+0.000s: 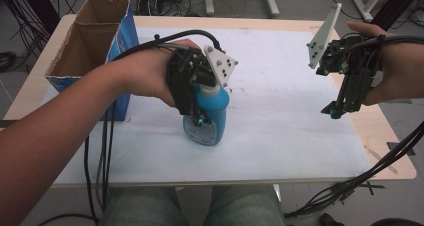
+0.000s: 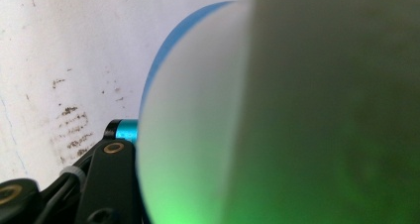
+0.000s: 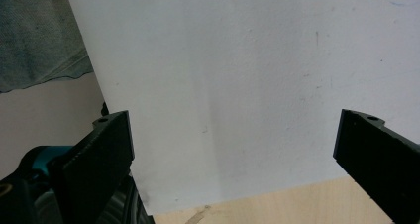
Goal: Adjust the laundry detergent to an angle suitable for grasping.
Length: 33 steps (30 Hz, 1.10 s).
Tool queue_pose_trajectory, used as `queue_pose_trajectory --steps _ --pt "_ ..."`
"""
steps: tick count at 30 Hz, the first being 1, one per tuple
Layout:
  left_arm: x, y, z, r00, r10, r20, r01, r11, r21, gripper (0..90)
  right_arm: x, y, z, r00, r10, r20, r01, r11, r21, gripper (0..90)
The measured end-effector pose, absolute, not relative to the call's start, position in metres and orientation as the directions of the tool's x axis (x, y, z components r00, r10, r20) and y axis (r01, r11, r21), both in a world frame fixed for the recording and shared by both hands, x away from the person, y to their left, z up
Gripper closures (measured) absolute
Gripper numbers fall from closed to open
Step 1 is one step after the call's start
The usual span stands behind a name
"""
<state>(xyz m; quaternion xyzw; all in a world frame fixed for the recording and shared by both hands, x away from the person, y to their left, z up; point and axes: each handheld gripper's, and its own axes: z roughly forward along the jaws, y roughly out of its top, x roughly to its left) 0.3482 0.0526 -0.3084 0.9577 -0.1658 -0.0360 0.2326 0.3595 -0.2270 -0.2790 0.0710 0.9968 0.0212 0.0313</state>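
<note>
Item: blue bottle (image 1: 210, 117), plastic, white cap end uppermost, printed label on the near face. Location: middle of the surface (image 1: 280, 136), on the white sheet (image 1: 280, 76) that covers most of it, base down or very nearly so; whether the base rests on the sheet or hangs just above it cannot be told.

Item: left tongs (image 1: 200, 120). State: pinching the blue bottle about its body, jaws coming down from above. In the left gripper view the bottle's pale wall (image 2: 198, 135) sits hard against the black jaw and blurs out the rest, with a blue edge along the curve.

Item: right tongs (image 1: 334, 110). State: spread wide, nothing between the jaws. Held above the right side of the surface, well apart from the bottle; the right gripper view looks down on bare white sheet and the wooden edge.

Item: cardboard box (image 1: 92, 41), blue-sided, open at the top, at the far left corner of the surface. No contents can be made out inside.

Progress, as judged: the grasp is made; the bottle is in hand but not yet carried anywhere. The likely remainder is moving it, perhaps to the box, and releasing it. The right tongs have no part yet.
</note>
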Motion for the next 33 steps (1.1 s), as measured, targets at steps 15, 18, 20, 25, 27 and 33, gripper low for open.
queue_pose_trajectory --steps 15,18,20,25,27,33 --pt "0.356 0.060 -0.321 0.945 -0.328 0.000 -0.290 -0.835 0.468 43.8 0.359 -0.228 -0.281 -0.987 0.150 -0.057 0.147 0.988 0.050 1.2" --pt "0.356 0.060 -0.321 0.943 -0.332 0.000 -0.293 -0.833 0.468 43.7 0.359 -0.229 -0.282 -0.987 0.151 -0.057 0.149 0.988 0.050 1.2" --pt "0.356 0.060 -0.321 0.944 -0.329 0.000 -0.291 -0.834 0.469 43.7 0.359 -0.230 -0.282 -0.987 0.148 -0.058 0.145 0.988 0.052 1.2" --pt "0.356 0.059 -0.321 0.943 -0.333 0.004 -0.297 -0.835 0.463 43.2 0.359 -0.230 -0.283 -0.988 0.147 -0.057 0.143 0.988 0.055 1.2" --pt "0.356 0.059 -0.321 0.943 -0.333 0.003 -0.297 -0.836 0.462 43.1 0.359 -0.230 -0.283 -0.987 0.150 -0.057 0.147 0.988 0.052 1.2" --pt "0.355 0.059 -0.321 0.943 -0.332 0.001 -0.295 -0.836 0.462 42.6 0.359 -0.229 -0.283 -0.987 0.150 -0.055 0.147 0.988 0.053 1.2"
